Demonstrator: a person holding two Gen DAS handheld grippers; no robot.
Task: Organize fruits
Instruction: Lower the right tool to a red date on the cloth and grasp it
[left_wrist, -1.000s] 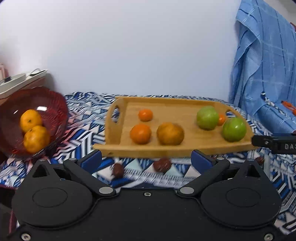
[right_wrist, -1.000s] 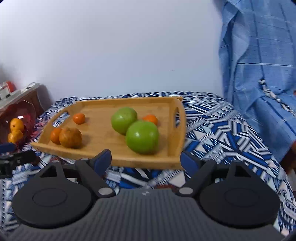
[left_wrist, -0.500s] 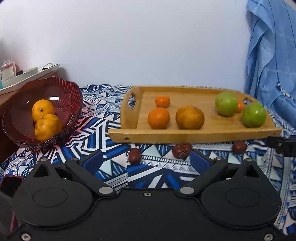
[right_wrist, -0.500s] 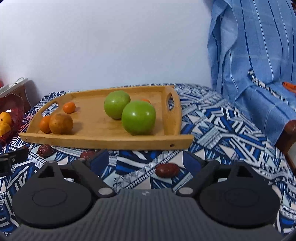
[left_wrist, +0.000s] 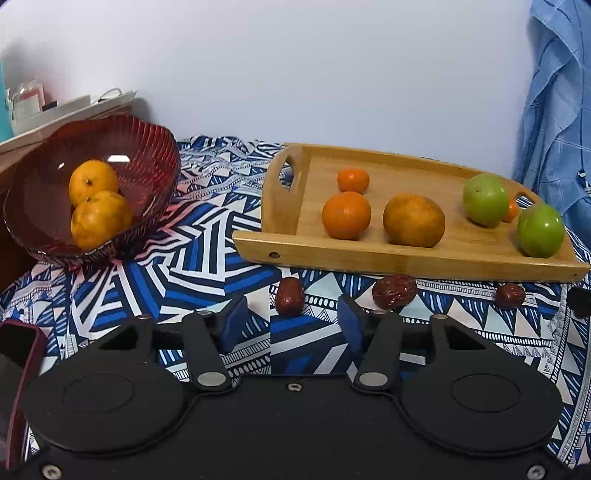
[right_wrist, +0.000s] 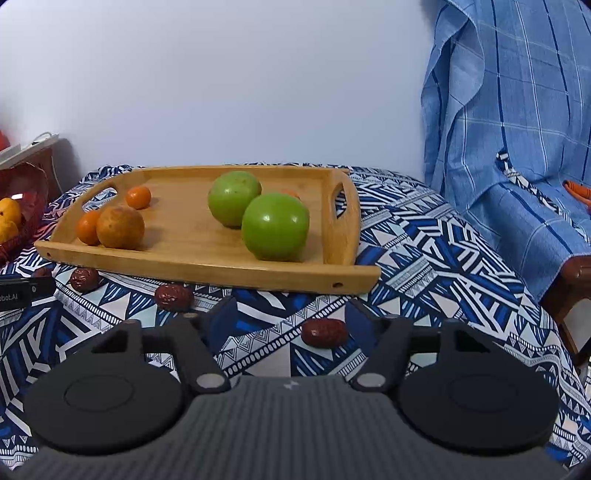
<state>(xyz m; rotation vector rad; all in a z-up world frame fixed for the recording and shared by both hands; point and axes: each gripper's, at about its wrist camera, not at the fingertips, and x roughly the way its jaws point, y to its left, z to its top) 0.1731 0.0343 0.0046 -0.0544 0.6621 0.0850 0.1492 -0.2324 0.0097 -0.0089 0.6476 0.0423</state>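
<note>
The left gripper (left_wrist: 288, 325) is spread wide and holds nothing, low over the patterned cloth (left_wrist: 207, 236) on the worktop, with a dried date (left_wrist: 289, 301) lying just beyond the gap between its blue pads. The right gripper (right_wrist: 284, 325) is likewise parted and empty, and another date (right_wrist: 324, 332) sits on the cloth close to its right finger.

Going outward from the left gripper, two more dates (left_wrist: 394, 291) (left_wrist: 510, 295) lie loose along the near edge of the wooden tray (left_wrist: 406, 258). On the tray are a small orange (left_wrist: 353, 180) at the far left, a bigger orange (left_wrist: 346, 215) nearer, a dull brownish-orange fruit (left_wrist: 413, 220) to the right of it, and two green apples (left_wrist: 485, 200) (left_wrist: 540, 229) toward the right end, with one more small orange (left_wrist: 511, 210) half hidden behind them. Far left stands a red ribbed bowl (left_wrist: 147, 155) with two yellow-orange citrus fruits (left_wrist: 93, 180) (left_wrist: 99, 218) in it.

By my reckoning the sorting has barely begun (if the bowl is meant for citrus, only two pieces are there). The oranges remain mixed with the apples on the tray, and all the dates are scattered on the cloth.

The dates look wrinkled, dark red and small; the apples are glossy, smooth and round, likely to roll if nudged.
</note>
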